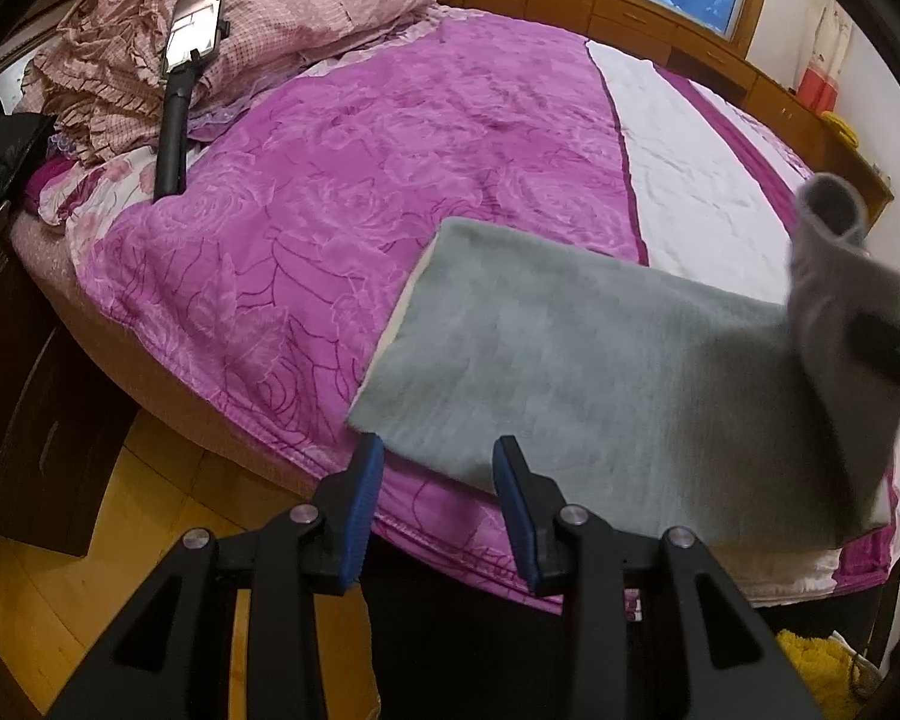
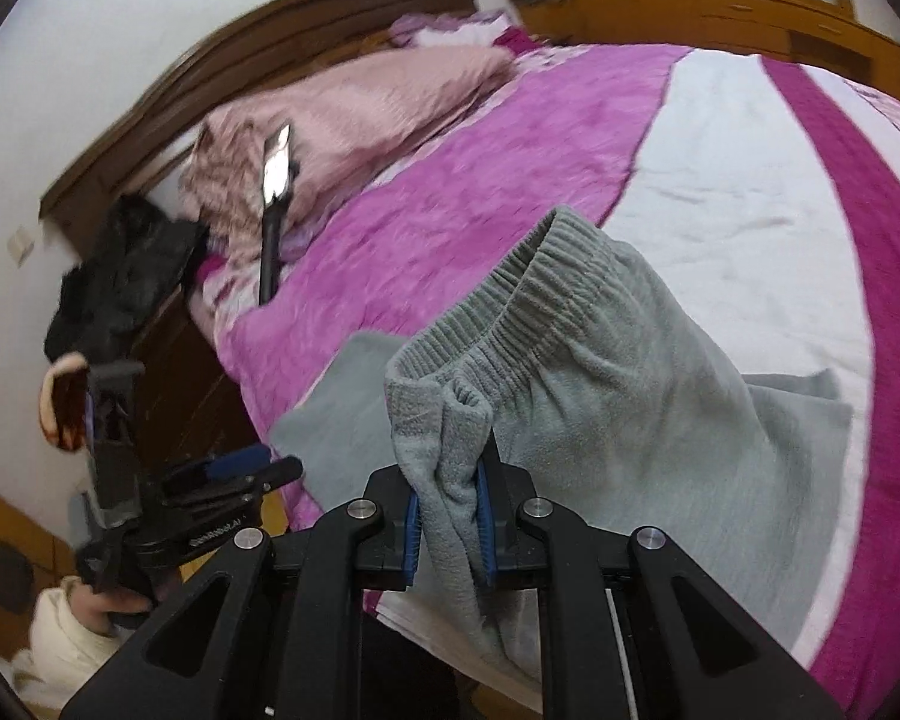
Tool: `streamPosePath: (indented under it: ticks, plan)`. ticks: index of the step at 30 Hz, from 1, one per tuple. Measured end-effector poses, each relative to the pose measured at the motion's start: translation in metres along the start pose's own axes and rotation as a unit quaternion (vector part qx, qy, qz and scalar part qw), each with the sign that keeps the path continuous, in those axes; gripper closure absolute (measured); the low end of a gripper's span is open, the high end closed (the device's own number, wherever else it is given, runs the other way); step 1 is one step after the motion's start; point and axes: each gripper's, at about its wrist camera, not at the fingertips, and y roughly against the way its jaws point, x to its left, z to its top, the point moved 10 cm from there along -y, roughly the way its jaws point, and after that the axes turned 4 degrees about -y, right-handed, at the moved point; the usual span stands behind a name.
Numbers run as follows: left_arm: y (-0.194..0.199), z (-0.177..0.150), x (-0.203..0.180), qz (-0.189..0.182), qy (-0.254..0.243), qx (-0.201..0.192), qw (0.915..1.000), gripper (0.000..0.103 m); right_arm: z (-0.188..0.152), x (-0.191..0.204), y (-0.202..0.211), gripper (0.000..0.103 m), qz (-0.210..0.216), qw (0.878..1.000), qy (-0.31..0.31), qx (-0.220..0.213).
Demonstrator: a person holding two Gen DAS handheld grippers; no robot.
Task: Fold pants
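- pants (image 2: 618, 396) lie on the bed (image 1: 390, 138) near its front edge, grey fleece, already doubled into a flat band; the long axis runs roughly 9 to 3 o'clock across the left wrist view, with the free end toward 9 and the lifted end toward 3.
- right gripper (image 2: 450, 516) has its blue fingers (image 2: 413, 540) clamped on a bunched corner of the waistband (image 2: 528, 294), which stands raised off the bed, ribbed elastic curling toward 12 o'clock in the right wrist view.
- left gripper (image 1: 438, 480) hangs over the near edge of the bed, its fingers apart and holding nothing; the pants' near-left corner sits just beyond them, at about 12 o'clock from the fingertips, close but apparently not touching.
- in the left wrist view the raised cloth shows at 3 o'clock, draped over the right gripper's dark tip and blurred.
- judgement: the fold turns on carrying the waistband end along the long axis toward the flat end at 9 o'clock; the right gripper already has that end, so it is the mover.
- judgement: the left gripper is nearer the flat end and is best placed to pin that corner while the fold comes over.
- risk, as a guess: thick fleece may slip or sag out of line if the flat end is left free.
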Motion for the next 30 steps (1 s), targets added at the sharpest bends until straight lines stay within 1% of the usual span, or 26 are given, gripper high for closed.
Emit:
streamPosePath:
  ticks: [3,4,6,8,9,11,14,17,19,21,22,25,26,27,28,30]
  plan:
    - [-0.002,-0.001,0.002,0.001,0.001,0.004,1.0,0.063,-0.009,0.005,-0.026,0.094,-0.007,1.0,0.011,0.022]
    - [-0.003,-0.001,0.002,0.002,0.002,0.006,1.0,0.063,-0.013,0.006,-0.036,0.092,-0.006,0.999,0.006,0.035]
    - [-0.003,-0.001,0.002,-0.001,0.004,0.007,1.0,0.063,-0.02,0.006,-0.048,0.092,-0.013,0.998,-0.001,0.055]
    - [-0.002,0.001,0.0,-0.007,0.005,0.006,0.9999,0.063,-0.025,0.007,-0.055,0.086,-0.019,0.998,0.002,0.064]
    - [-0.001,0.002,0.0,-0.009,0.005,0.004,0.9999,0.063,-0.027,0.01,-0.056,0.083,-0.016,0.998,0.007,0.062]
    - [0.0,0.004,-0.003,-0.012,0.003,0.002,0.9999,0.063,-0.029,0.016,-0.053,0.071,0.001,0.998,0.011,0.057]
    - [0.002,0.007,-0.011,-0.023,0.003,0.001,0.9997,0.063,-0.033,0.029,-0.046,0.068,0.039,0.997,0.02,0.064]
    - [0.006,0.009,-0.023,-0.042,-0.002,-0.002,0.9991,0.063,-0.037,0.035,-0.034,0.068,0.05,0.996,0.037,0.059]
    - [0.011,0.011,-0.031,-0.054,-0.007,-0.005,0.9985,0.063,-0.038,0.027,-0.024,0.068,0.037,0.997,0.041,0.049]
    - [0.015,0.013,-0.041,-0.071,-0.009,-0.008,0.9974,0.063,-0.039,0.013,-0.015,0.068,0.012,0.998,0.039,0.042]
    - [0.018,0.014,-0.047,-0.082,-0.009,-0.009,0.9965,0.063,-0.04,-0.001,-0.009,0.068,-0.011,0.999,0.034,0.036]
    - [0.025,0.018,-0.068,-0.12,-0.012,-0.011,0.9926,0.063,-0.043,-0.035,0.008,0.068,-0.057,0.998,0.016,0.022]
    - [0.026,0.02,-0.074,-0.13,-0.016,-0.011,0.9914,0.062,-0.044,-0.045,0.013,0.068,-0.068,0.997,0.008,0.019]
    - [0.027,0.021,-0.082,-0.138,-0.021,-0.011,0.9901,0.059,-0.045,-0.054,0.017,0.068,-0.076,0.997,-0.001,0.017]
    - [0.026,0.021,-0.087,-0.141,-0.024,-0.009,0.9897,0.057,-0.048,-0.066,0.023,0.068,-0.086,0.996,-0.012,0.015]
    - [0.022,0.021,-0.1,-0.143,-0.032,-0.001,0.9892,0.057,-0.051,-0.081,0.028,0.068,-0.098,0.995,-0.026,0.012]
